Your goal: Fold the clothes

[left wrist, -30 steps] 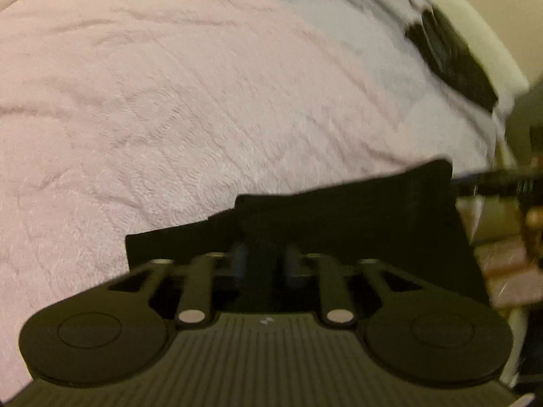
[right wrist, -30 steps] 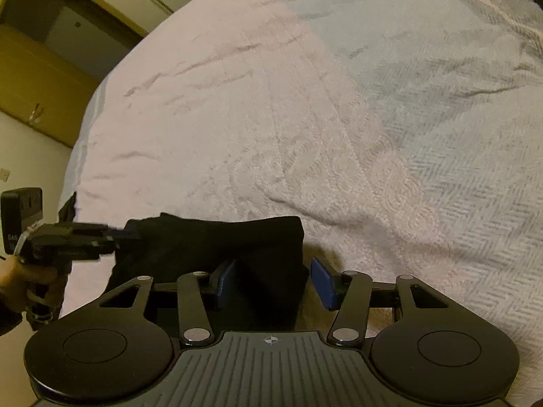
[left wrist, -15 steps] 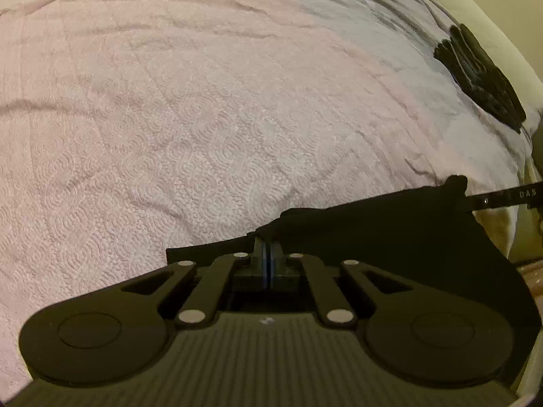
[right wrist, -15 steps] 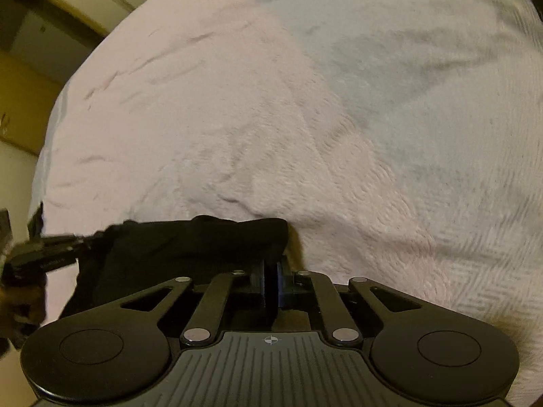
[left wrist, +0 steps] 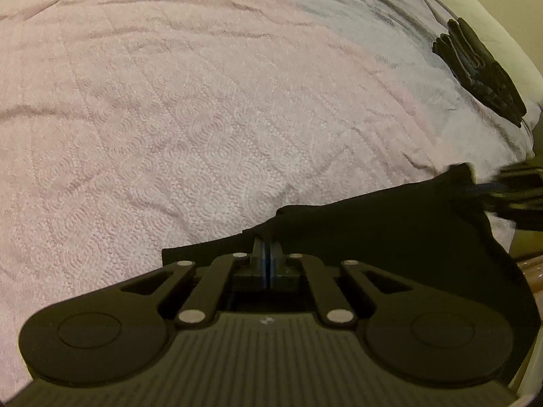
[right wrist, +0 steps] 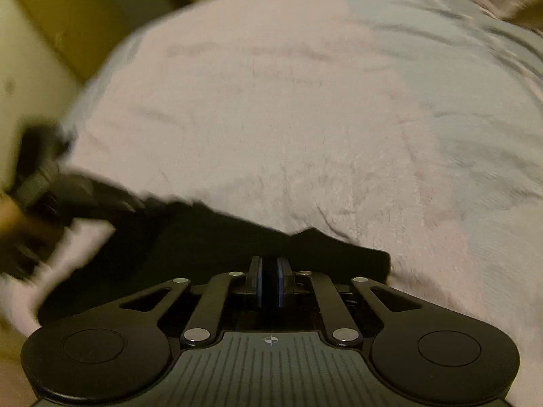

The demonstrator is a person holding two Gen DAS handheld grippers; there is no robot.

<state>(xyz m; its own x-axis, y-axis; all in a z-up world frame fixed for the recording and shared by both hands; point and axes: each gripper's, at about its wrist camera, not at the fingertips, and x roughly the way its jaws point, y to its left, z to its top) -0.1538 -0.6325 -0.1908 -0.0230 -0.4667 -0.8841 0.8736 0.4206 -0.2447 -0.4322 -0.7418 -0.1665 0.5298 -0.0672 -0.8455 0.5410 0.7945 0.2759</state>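
Both the left gripper (left wrist: pixel 267 251) and the right gripper (right wrist: pixel 270 268) have their jaws closed on the black garment (left wrist: pixel 390 234) over the bed (left wrist: pixel 203 118).

The black garment (left wrist: pixel 390 237) runs under the left tool (left wrist: pixel 267 256), so its near part is hidden behind the tool's body, and its right side drops off the bed's (left wrist: pixel 203 118) edge out of sight. In the right wrist view the garment (right wrist: pixel 220 244) is likewise covered along its near edge by the right tool (right wrist: pixel 270 271). That whole view is smeared; the other tool at the left edge (right wrist: pixel 44 183) and the hand (right wrist: pixel 13 217) gripping it are only a dark and tan blur. From the left wrist view the right tool (left wrist: pixel 509 193) is blurred and cut by the right edge. A dark pile (left wrist: pixel 478 71) near the bed's far right edge is too small to make out
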